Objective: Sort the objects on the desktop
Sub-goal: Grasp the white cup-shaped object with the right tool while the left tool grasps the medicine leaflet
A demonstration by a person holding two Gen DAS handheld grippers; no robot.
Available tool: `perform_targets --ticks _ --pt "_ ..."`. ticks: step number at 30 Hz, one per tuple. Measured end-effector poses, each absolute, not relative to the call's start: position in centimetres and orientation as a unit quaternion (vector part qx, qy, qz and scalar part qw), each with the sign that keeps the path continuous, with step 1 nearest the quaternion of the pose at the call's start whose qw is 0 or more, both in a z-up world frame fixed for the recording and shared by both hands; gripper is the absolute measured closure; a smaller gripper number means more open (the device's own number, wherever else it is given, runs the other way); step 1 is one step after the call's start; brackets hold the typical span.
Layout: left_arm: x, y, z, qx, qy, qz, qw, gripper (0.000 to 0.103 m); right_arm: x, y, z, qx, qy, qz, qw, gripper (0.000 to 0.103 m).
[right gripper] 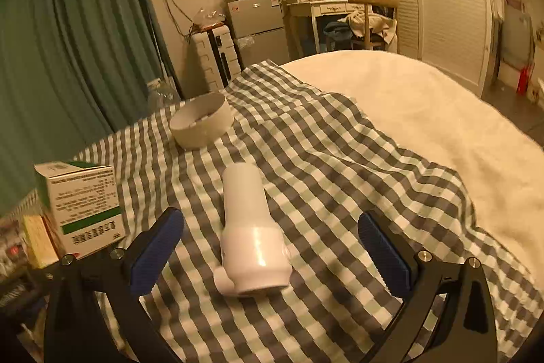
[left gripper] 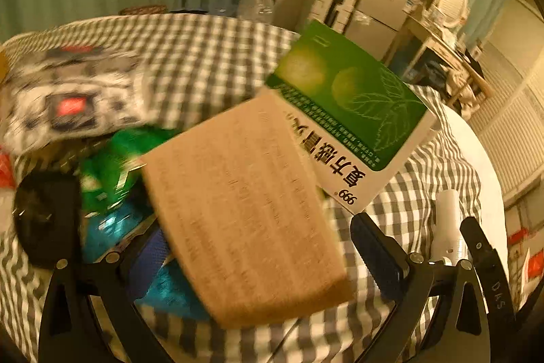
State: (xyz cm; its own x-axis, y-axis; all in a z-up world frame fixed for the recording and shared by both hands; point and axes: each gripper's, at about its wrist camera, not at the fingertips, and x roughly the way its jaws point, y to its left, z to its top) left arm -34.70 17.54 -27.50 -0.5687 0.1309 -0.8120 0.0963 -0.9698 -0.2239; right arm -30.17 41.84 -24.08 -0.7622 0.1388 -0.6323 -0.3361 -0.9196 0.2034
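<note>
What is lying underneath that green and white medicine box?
Under the green and white medicine box, held by the left gripper, lie a green packet and blue packet; its bulk hides the rest.

Grey-and-white checked cloth (right gripper: pixel 323 159), white bottle (right gripper: pixel 250 227), green-and-white medicine box (left gripper: pixel 353 118), white round container (right gripper: pixel 202 121), teal curtain (right gripper: pixel 68 56).
</note>
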Motion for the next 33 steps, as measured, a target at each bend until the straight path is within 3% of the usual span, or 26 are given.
perform_targets --ticks 3,5,6,7,8,11,33 --pt "-35.3 18.0 -28.0 -0.465 -0.123 0.876 0.015 0.000 -30.5 42.0 -24.3 -0.320 0.157 0.926 0.127 0.007" --pt "-35.3 18.2 -28.4 -0.464 -0.117 0.878 0.017 0.000 -30.7 41.9 -24.6 -0.331 0.155 0.923 0.122 0.019" --pt "-35.4 18.3 -28.3 -0.461 -0.110 0.880 0.017 0.003 -30.8 41.9 -24.8 -0.335 0.155 0.922 0.119 0.024" --pt "-35.2 18.4 -28.3 -0.455 -0.101 0.885 0.015 0.022 -31.0 41.9 -25.2 -0.347 0.153 0.918 0.117 0.034" --pt "-34.9 18.5 -28.2 -0.448 -0.088 0.890 0.010 0.023 -31.2 41.9 -25.5 -0.355 0.151 0.915 0.114 0.043" --pt "-34.0 18.6 -28.0 -0.439 -0.064 0.896 0.015 0.023 -31.6 41.8 -26.2 -0.372 0.154 0.910 0.095 0.054" --pt "-26.0 14.1 -23.2 -0.425 -0.025 0.905 0.010 0.023 -29.5 40.8 -24.9 -0.369 0.129 0.914 0.109 0.056"
